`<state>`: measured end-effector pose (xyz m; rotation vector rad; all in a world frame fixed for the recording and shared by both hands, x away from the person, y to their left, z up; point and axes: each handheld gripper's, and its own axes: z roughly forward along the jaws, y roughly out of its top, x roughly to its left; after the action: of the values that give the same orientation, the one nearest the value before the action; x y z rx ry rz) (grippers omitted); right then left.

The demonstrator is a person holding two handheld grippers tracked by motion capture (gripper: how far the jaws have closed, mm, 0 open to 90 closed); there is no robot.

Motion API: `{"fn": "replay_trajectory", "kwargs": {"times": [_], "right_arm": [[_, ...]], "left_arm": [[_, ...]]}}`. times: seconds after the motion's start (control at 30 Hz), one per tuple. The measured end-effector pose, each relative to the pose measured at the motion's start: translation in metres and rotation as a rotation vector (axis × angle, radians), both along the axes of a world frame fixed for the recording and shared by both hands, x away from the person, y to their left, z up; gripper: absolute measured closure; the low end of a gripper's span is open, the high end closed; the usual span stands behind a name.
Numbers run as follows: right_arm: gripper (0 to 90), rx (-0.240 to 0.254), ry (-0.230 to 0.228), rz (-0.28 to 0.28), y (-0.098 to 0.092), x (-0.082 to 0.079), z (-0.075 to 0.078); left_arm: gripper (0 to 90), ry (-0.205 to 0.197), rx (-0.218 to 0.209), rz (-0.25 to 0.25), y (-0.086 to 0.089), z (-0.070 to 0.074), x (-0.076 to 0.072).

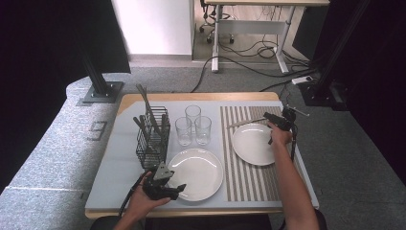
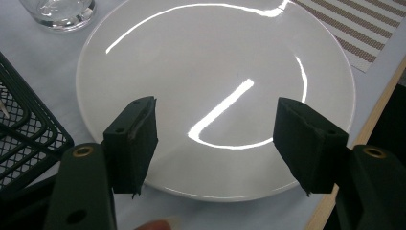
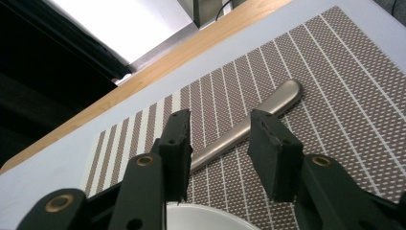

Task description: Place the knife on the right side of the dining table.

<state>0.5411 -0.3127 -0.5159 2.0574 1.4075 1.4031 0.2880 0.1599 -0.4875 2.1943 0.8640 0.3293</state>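
The right gripper (image 3: 218, 143) hovers over the mat (image 3: 335, 72) with its jaws apart, and between them a metal utensil (image 3: 249, 127) lies flat on the weave, its rounded handle end pointing to 2 o'clock in the right gripper view; the pads look clear of it, so nothing is gripped. In the high view that utensil (image 1: 246, 122) sits at 11 o'clock of the far plate (image 1: 253, 143), touching or just off its rim, I cannot tell which. My read: this is table laying, with the piece being set or adjusted beside the plate. To do it well, I would keep the jaws square across the handle, lift straight up on leaving so a pad does not drag it, and stay off the plate rim. The left gripper (image 2: 215, 139) waits with jaws moderately wide and empty above the near plate (image 2: 215, 62), low at 6 o'clock of the table (image 1: 110, 172). The top is pale grey with a wooden edge; a wire caddy (image 1: 152, 139) of cutlery stands at 9 o'clock and 3 glasses (image 1: 193, 125) cluster mid-table. Beyond lie grey carpet, black frame posts, a desk and loose cables.
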Motion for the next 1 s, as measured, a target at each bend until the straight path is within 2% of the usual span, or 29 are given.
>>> {"fn": "replay_trajectory", "kwargs": {"times": [0.37,0.5,0.73,0.83,0.9,1.0], "right_arm": [[57.3,-0.035,0.001,0.034,0.009,0.007,-0.001],[56.1,-0.044,-0.023,0.041,0.013,0.010,-0.001],[55.6,-0.037,-0.011,0.048,0.010,0.015,-0.009],[55.6,-0.022,0.020,0.058,0.008,0.019,-0.011],[55.7,-0.028,0.004,0.050,0.007,0.020,-0.009],[55.7,-0.019,0.003,0.053,0.007,0.024,-0.007]], "left_arm": [[32.1,-0.006,0.003,0.006,0.002,0.000,-0.001],[32.1,-0.007,0.007,0.010,0.002,0.000,-0.001],[32.1,-0.005,0.013,0.013,0.001,0.000,-0.001],[32.1,-0.003,0.014,0.016,0.001,-0.001,-0.001],[32.1,-0.002,0.014,0.017,0.001,-0.001,-0.001],[32.1,-0.002,0.013,0.019,0.002,-0.001,-0.001]]}}
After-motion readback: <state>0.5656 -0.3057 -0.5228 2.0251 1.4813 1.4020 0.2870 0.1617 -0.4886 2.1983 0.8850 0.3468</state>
